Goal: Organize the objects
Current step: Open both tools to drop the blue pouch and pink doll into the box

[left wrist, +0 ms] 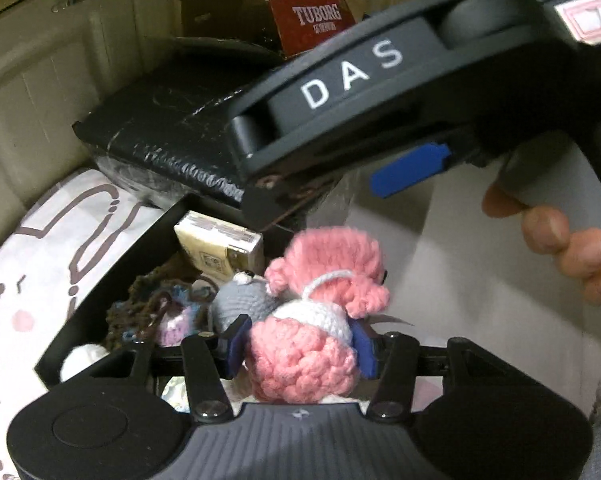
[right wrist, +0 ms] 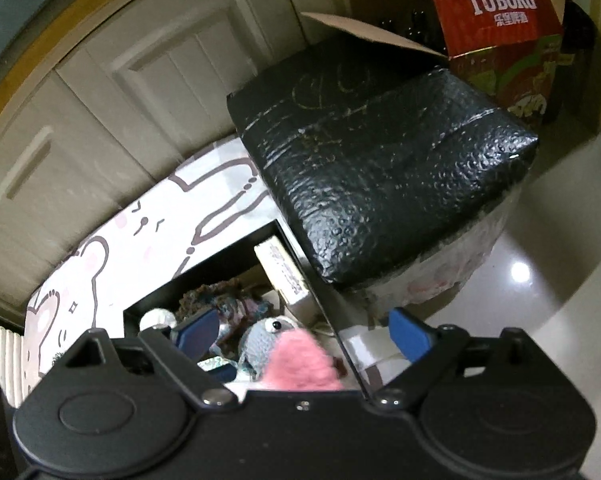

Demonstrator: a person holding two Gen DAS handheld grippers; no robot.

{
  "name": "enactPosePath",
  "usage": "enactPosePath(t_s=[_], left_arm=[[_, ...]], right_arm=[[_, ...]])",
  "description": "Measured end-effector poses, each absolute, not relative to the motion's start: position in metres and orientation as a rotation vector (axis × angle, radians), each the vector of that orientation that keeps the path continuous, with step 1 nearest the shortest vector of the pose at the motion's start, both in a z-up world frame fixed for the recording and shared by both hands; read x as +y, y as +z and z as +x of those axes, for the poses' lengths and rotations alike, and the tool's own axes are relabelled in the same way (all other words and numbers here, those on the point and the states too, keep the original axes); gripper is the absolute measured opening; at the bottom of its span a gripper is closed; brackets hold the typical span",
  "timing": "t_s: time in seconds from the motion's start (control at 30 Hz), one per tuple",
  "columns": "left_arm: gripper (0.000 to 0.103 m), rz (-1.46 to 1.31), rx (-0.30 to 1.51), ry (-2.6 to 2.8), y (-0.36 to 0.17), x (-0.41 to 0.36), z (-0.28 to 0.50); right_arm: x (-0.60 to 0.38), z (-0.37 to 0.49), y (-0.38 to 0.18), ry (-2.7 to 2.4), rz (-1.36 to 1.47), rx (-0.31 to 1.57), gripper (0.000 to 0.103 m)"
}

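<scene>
A pink crocheted doll (left wrist: pixel 300 344) is seen between the blue pads of the left gripper (left wrist: pixel 300 350), carried above an open black box (left wrist: pixel 112 280) that already holds other knitted items. The jaws are set narrowly about the doll's round pink lower half; the left pad (left wrist: pixel 236 344) sits at the yarn and the right pad (left wrist: pixel 364 350) against the white band, so the toy is judged to be loosely gripped rather than squeezed hard. The doll can be expected to weigh very little and to give under pressure: soft yarn, stuffed, not fragile and not slippery, but floppy at its curled pink head, which leans away from the jaws. The firmest hold is judged to be across the rounded body, where it is taken now; the thin white loop at the neck would be a poor place to pinch.

The right gripper (right wrist: pixel 300 334) is shown with its jaws spread wide and nothing pressed between them, poised above the same box; in its own view a grey crocheted toy (right wrist: pixel 266 338) and the pink yarn lie below the gap. In the left wrist view the right tool's body crosses the top of the frame, with the person's fingers (left wrist: pixel 556 240) wrapped around its handle.

Inside the box a cream carton (left wrist: pixel 220 248) stands against the far wall. A black embossed case (right wrist: pixel 380 172) lies beside it, and a red beer carton (right wrist: pixel 500 20) behind.
</scene>
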State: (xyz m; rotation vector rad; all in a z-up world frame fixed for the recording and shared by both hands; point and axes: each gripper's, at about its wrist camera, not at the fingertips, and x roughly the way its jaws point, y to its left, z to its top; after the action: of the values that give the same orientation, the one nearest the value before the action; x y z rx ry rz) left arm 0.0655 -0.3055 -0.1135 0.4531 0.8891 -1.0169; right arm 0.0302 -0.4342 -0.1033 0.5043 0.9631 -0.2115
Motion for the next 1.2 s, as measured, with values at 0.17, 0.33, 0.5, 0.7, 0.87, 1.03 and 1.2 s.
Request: enactPosePath(t_s=[0.17, 0.33, 0.5, 0.7, 0.87, 1.03, 1.2], left_arm=[[0.081, 0.399, 0.918, -0.949, -0.114, -0.300, 0.077], [0.081, 0.330, 0.968, -0.916, -0.112, -0.285, 0.085], [0.081, 0.318, 0.991, -0.878, -0.106, -0.277, 0.088], [0.081, 0.328, 1.002, -0.824, -0.106, -0.276, 0.090], [0.081, 0.326, 1.017, -0.772, -0.108, -0.274, 0.096], [0.082, 0.370, 1.053, -0.766, -0.121, -0.278, 0.097], [0.082, 0.357, 1.058, -0.759, -0.120, -0.278, 0.099]], right_arm=[[-0.432, 0.032, -0.106, -0.207, 0.497, 0.981, 0.092], [-0.432, 0.032, -0.105, -0.219, 0.496, 0.991, 0.087], [-0.437, 0.028, -0.103, -0.219, 0.532, 1.020, 0.043], [-0.428, 0.029, -0.113, -0.182, 0.499, 1.105, 0.014], [-0.419, 0.035, -0.123, -0.194, 0.434, 1.158, 0.008], [-0.414, 0.040, -0.139, -0.225, 0.370, 1.216, 0.008], [-0.412, 0.042, -0.142, -0.231, 0.349, 1.222, 0.008]])
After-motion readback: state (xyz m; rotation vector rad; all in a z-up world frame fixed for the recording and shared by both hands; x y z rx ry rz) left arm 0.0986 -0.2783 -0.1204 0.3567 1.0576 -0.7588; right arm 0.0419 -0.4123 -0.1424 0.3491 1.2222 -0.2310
